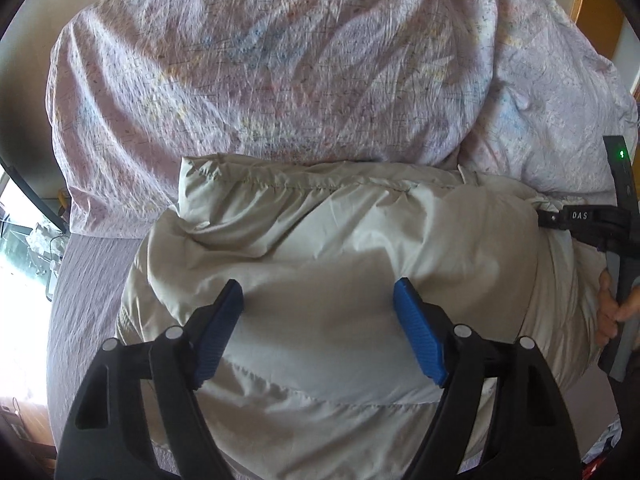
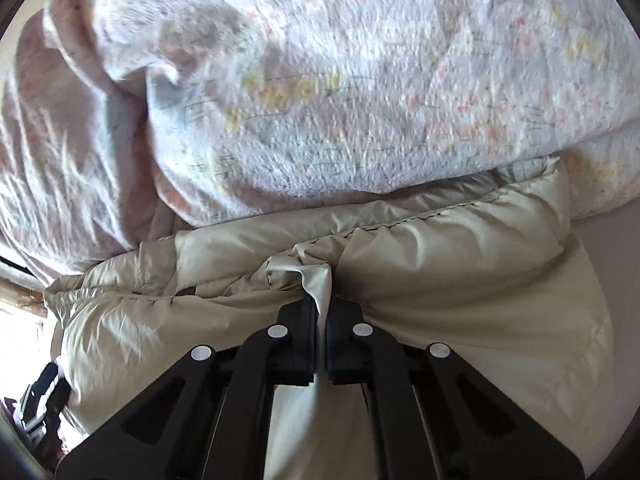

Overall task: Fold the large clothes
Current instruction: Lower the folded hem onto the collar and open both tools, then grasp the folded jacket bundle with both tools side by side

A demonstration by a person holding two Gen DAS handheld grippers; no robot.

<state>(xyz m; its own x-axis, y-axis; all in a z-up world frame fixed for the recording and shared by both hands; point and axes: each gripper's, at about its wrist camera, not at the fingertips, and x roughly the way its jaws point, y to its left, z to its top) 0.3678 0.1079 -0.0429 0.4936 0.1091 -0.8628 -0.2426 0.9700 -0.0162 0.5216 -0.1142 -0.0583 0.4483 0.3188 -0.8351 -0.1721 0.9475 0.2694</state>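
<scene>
A puffy beige quilted jacket (image 1: 340, 248) lies bunched on the bed, its stitched hem toward the duvet. My left gripper (image 1: 318, 292) is open, its blue pads (image 1: 418, 332) spread just above the jacket's middle, holding nothing. My right gripper (image 2: 320, 308) is shut on a fold of the jacket (image 2: 460, 292), with beige fabric pinched between the dark pads. In the left wrist view the right gripper (image 1: 560, 218) shows at the jacket's right edge, held by a hand.
A rumpled floral pink-white duvet (image 1: 260, 68) is piled behind the jacket, touching it; it also fills the upper right wrist view (image 2: 320, 80). A mauve bed sheet (image 1: 88, 304) lies left of the jacket. A bright window is at the far left.
</scene>
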